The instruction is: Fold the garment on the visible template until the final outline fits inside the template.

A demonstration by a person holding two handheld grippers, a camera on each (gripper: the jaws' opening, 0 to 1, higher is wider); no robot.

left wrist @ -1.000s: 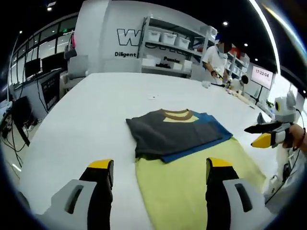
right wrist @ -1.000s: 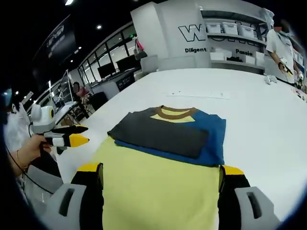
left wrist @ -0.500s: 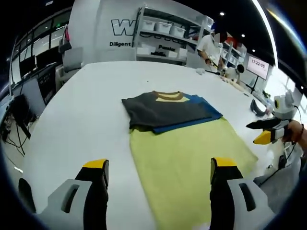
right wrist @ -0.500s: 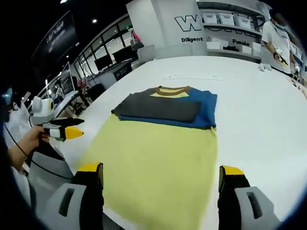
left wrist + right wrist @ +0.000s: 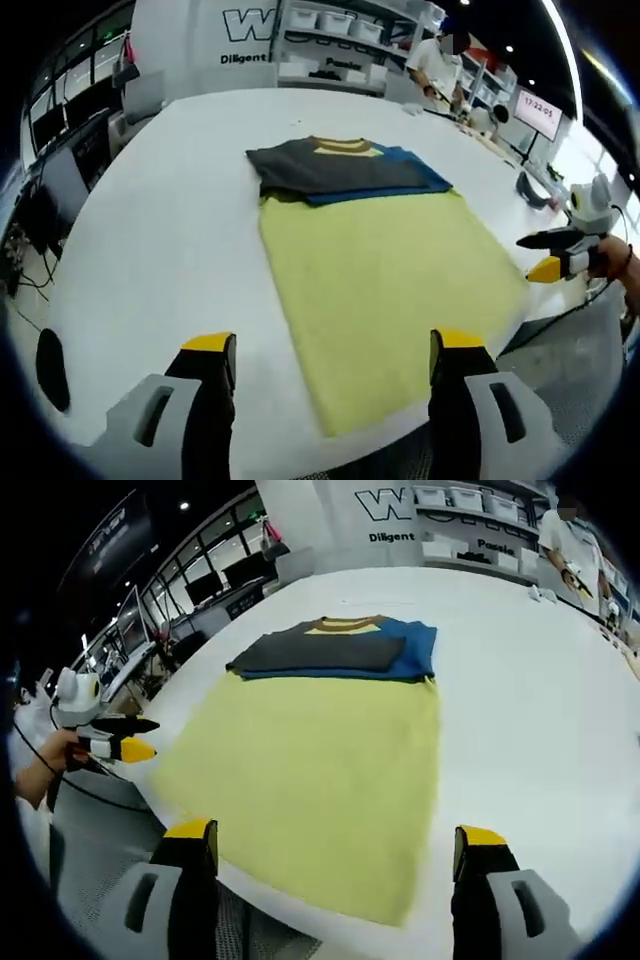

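The garment lies flat on the white table point(image 5: 150, 220). Its yellow body point(image 5: 380, 270) stretches toward me, and the top end point(image 5: 340, 168) is folded in, dark grey over blue, with a brown collar. In the right gripper view the same yellow body point(image 5: 310, 770) and folded grey-and-blue top point(image 5: 330, 650) show. My left gripper point(image 5: 333, 342) is open, held back above the near hem with nothing between its fingers. My right gripper point(image 5: 333, 832) is open too, over the table's near edge. Each gripper also shows from the side, held in a hand: the right gripper point(image 5: 553, 262), the left gripper point(image 5: 112, 742).
Bare white table point(image 5: 520, 700) surrounds the garment on three sides. A small dark object point(image 5: 531, 190) lies at the far right edge. A person point(image 5: 435, 62) stands by shelves at the back. Desks with monitors point(image 5: 55, 170) stand left of the table.
Both cameras have pulled back and risen, so the whole yellow body and the table's near edge have come into view. The garment itself has not moved. Both grippers stay open.
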